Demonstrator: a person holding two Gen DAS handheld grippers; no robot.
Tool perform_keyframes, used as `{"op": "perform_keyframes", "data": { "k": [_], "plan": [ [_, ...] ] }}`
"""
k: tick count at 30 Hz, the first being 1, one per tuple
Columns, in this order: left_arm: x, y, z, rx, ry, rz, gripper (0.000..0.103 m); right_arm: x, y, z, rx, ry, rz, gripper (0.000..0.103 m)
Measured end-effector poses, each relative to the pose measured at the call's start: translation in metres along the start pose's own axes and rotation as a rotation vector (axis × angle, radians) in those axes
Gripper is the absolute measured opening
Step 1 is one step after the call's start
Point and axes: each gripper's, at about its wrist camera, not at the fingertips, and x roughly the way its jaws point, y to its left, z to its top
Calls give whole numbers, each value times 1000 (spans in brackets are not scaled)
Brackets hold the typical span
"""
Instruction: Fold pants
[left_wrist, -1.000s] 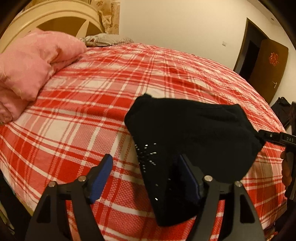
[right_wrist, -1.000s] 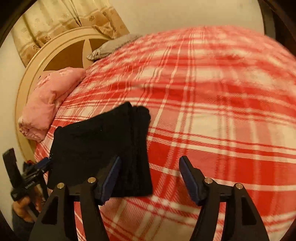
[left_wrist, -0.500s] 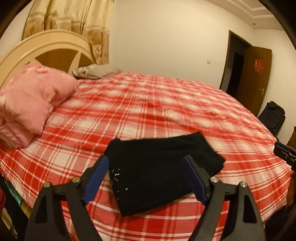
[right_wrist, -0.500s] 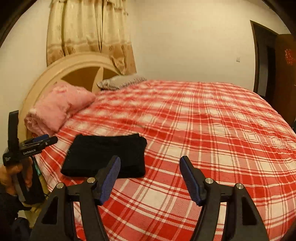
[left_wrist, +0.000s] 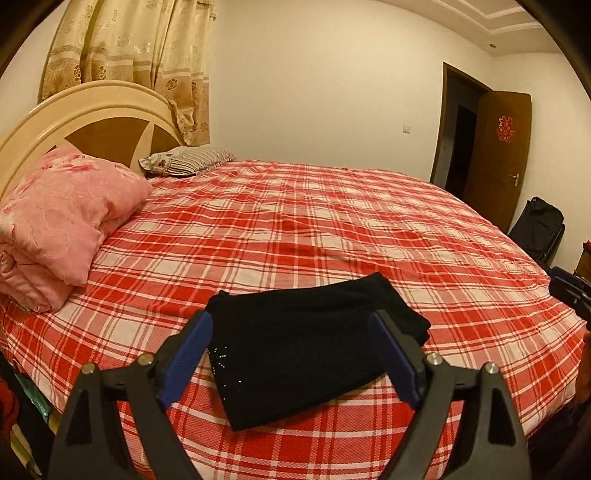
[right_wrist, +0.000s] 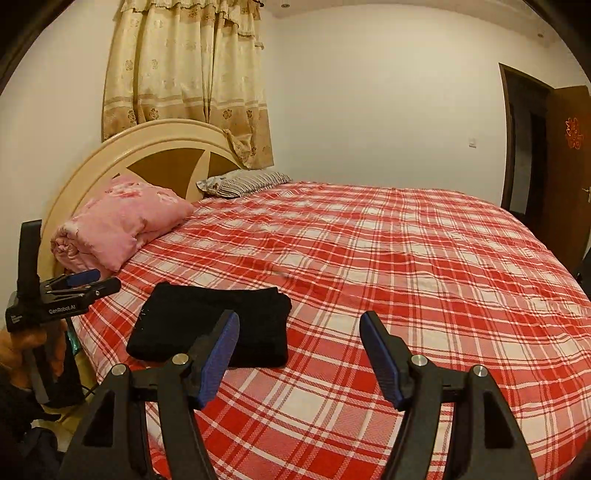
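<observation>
The black pants (left_wrist: 295, 350) lie folded into a flat rectangle near the front edge of the red plaid bed (left_wrist: 332, 229). Small shiny studs show near one corner. My left gripper (left_wrist: 291, 328) hangs above and short of them, open, with nothing between its blue pads. From the right wrist view the folded pants (right_wrist: 210, 325) sit left of centre. My right gripper (right_wrist: 299, 325) is open over bare plaid to their right, holding nothing. The left gripper (right_wrist: 86, 282) also shows at that view's left edge, held by a hand (right_wrist: 22, 343).
A folded pink quilt (left_wrist: 62, 221) lies at the head of the bed by the cream headboard (left_wrist: 92, 110). A striped pillow (left_wrist: 188, 162) sits behind it. An open brown door (left_wrist: 495, 155) and a black bag (left_wrist: 535, 229) stand at the far right.
Both grippers have lifted and pulled back from the pants, which now lie flat and folded farther from the cameras. The left jaws have widened. The views now tilt up toward the room.
</observation>
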Motion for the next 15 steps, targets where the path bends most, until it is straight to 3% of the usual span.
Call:
{"op": "perform_keyframes", "data": {
  "k": [5, 15],
  "plan": [
    [-1, -2, 0, 8, -4, 3, 90, 2, 0, -1, 5, 4, -1, 69],
    [-2, -6, 1, 22, -6, 17, 101, -1, 3, -1, -13, -7, -11, 69]
  ]
}}
